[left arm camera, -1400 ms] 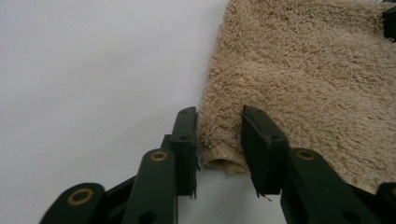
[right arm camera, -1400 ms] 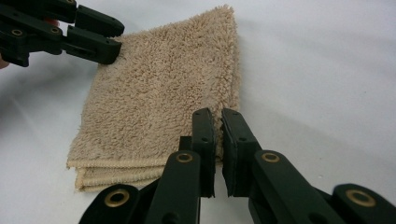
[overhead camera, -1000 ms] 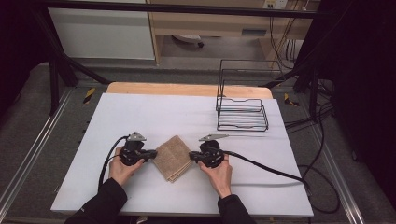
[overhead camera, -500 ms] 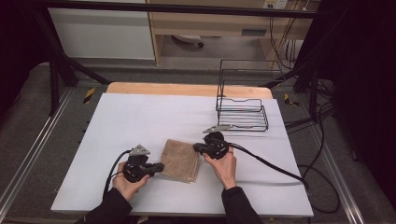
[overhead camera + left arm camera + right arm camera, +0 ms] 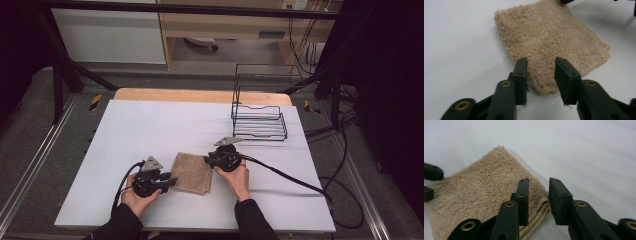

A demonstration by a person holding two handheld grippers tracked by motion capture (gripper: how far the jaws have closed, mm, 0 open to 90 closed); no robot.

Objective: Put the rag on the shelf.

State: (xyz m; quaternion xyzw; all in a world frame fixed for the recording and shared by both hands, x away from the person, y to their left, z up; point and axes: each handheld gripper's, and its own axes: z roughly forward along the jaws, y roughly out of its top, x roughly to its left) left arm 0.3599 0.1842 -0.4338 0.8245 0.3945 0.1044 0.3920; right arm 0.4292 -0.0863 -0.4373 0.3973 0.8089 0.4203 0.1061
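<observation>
Resting flat near the front edge of the white tabletop (image 5: 150, 125), a folded tan towel (image 5: 192, 173) lies between the person's two hands, its layered edges stacked on the side nearest the right gripper (image 5: 207, 160). The left gripper (image 5: 171, 182), held low at the towel's near left corner, has just been opening: in the left gripper view its black jaws stand apart above the pile with nothing pinched between them, so it looks released. The right gripper, at the far right corner, has likewise just been opening; in the right gripper view its jaws straddle the folded corner without pressing it, one jaw over the pile and the other over bare surface. Both hands sit at opposite corners, probably because each carried a corner through the fold and now lets go, leaving the cloth squared and settled. Black cables trail from each gripper across the tabletop. Farther back on the right stands a black wire rack (image 5: 259, 120), well apart from the towel. Beyond it a pale wooden strip (image 5: 200, 95) borders the surface, then a dark frame, grey floor and light cabinets.
</observation>
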